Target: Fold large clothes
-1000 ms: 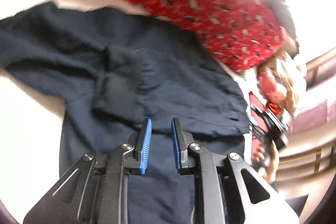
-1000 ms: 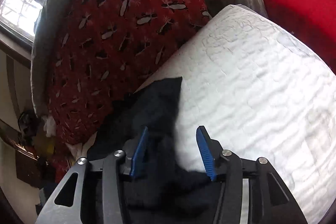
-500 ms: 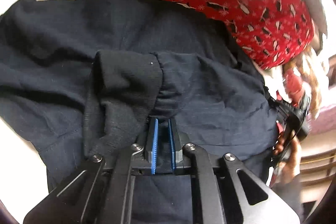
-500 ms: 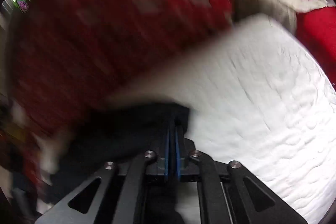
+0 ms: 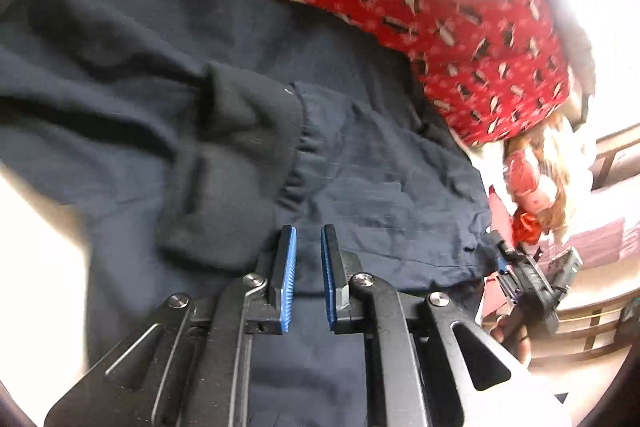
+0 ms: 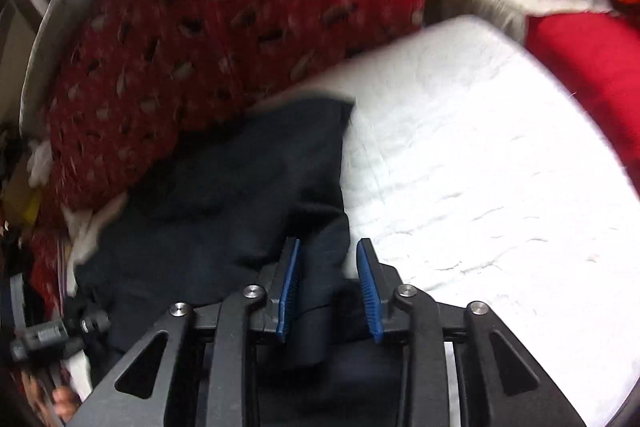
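Left wrist view: the left gripper point(image 5: 308, 273) hovers over a dark navy garment point(image 5: 380, 167), probably a sweatshirt or jacket, spread on a white bed point(image 5: 32, 247). Its jaws stand a narrow gap apart with nothing pinched between the blue pads; the cloth lies beneath them, not in them. A ribbed cuff point(image 5: 240, 163) of one sleeve is already laid in across the body of the garment, so in my judgement the sleeve fold on this side is done, while the body is not yet folded over. Along the far edge a red patterned blanket point(image 5: 460, 7) lies right against the garment, leaving little room that way; bare bed shows to the left. At the right edge the right gripper point(image 5: 532, 279) appears beside the garment's hem.

Right wrist view: the right gripper's point(image 6: 328, 291) jaws are opening, with a fold of the navy garment point(image 6: 248, 179) between them; the pads no longer seem to press it, though blur makes that uncertain. The garment's corner point(image 6: 336, 107) reaches toward the red blanket point(image 6: 200, 47). To the right the white quilted bed point(image 6: 480, 167) is open and wide, the best room for laying the next fold. A red cloth point(image 6: 592, 67) lies at its far corner.
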A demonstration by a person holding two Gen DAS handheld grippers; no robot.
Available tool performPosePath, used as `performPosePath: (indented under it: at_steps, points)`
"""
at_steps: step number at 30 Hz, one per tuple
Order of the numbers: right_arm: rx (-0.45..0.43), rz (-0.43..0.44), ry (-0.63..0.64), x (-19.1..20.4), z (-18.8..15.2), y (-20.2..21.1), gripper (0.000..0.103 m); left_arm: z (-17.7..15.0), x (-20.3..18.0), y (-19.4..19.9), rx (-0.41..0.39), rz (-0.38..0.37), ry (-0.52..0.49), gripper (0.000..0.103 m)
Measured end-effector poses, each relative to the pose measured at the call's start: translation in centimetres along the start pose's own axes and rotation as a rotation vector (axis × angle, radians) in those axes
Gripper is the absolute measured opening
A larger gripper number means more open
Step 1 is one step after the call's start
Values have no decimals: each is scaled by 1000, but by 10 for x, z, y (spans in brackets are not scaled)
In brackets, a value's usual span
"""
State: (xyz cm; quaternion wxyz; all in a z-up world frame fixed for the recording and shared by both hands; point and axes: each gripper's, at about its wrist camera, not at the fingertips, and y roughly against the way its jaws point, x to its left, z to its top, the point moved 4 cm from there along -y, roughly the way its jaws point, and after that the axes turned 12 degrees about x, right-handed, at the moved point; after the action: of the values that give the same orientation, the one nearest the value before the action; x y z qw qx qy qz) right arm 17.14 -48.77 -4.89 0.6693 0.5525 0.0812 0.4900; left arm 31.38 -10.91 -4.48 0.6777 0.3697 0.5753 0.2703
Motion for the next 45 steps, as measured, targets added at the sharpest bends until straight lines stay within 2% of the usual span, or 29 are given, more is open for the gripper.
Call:
performPosePath:
  at_steps: [1, 2, 4, 6, 8, 9, 11, 12, 13, 17, 20, 22, 25, 28, 32, 34, 35, 37, 39, 41, 42, 45]
  points:
    - [-46, 54, 4, 12, -4, 12, 33, -2, 5, 7, -11, 1, 6, 13]
    - [-64, 89, 12, 27, -6, 16, 40, -3, 12, 16, -25, 3, 17, 16]
    - [-27, 118, 62, 64, -13, 7, 48, -4, 32, 37, -56, 11, 54, 16]
    - [17, 104, 124, 96, -22, -11, 48, -4, 51, 54, -79, 14, 90, 16]
    - [49, 113, 167, 129, -31, -27, 39, -2, 75, 74, -109, 19, 131, 17]
    - [22, 109, 174, 142, -31, -28, 41, -1, 88, 83, -126, 26, 151, 18]
    - [-46, 136, 231, 176, -55, -19, 43, 5, 116, 102, -163, 45, 207, 28]
    - [-33, 153, 271, 193, -62, -24, 44, 8, 138, 117, -197, 56, 259, 29]
    - [21, 157, 325, 214, -67, -34, 43, 9, 150, 125, -215, 59, 285, 30]
    - [140, 173, 403, 248, -87, -75, 44, 14, 219, 164, -313, 66, 455, 30]
    - [267, 176, 393, 243, -106, -113, 44, 12, 274, 188, -381, 54, 614, 30]
    - [195, 227, 370, 234, -112, -108, 44, 12, 297, 194, -398, 36, 680, 30]
    - [172, 248, 372, 232, -117, -103, 45, 11, 319, 197, -438, -12, 754, 31]
    - [156, 247, 400, 229, -119, -96, 45, 17, 328, 193, -456, -46, 774, 41]
    - [149, 259, 390, 225, -118, -93, 45, 28, 337, 193, -489, -91, 815, 41]
    - [147, 262, 391, 231, -120, -105, 45, 24, 341, 192, -493, -150, 867, 41]
    - [149, 263, 389, 233, -120, -107, 45, 16, 338, 194, -495, -206, 885, 41]
    - [151, 270, 386, 234, -119, -109, 45, 2, 329, 205, -541, -191, 864, 41]
    - [154, 281, 379, 233, -119, -109, 45, -14, 328, 216, -577, -106, 831, 41]
    - [151, 292, 369, 231, -118, -109, 45, -17, 333, 217, -560, -127, 828, 42]
    - [148, 294, 369, 231, -118, -109, 45, -14, 337, 213, -530, -160, 837, 42]
    - [139, 290, 372, 230, -118, -108, 45, 1, 340, 201, -494, -178, 854, 42]
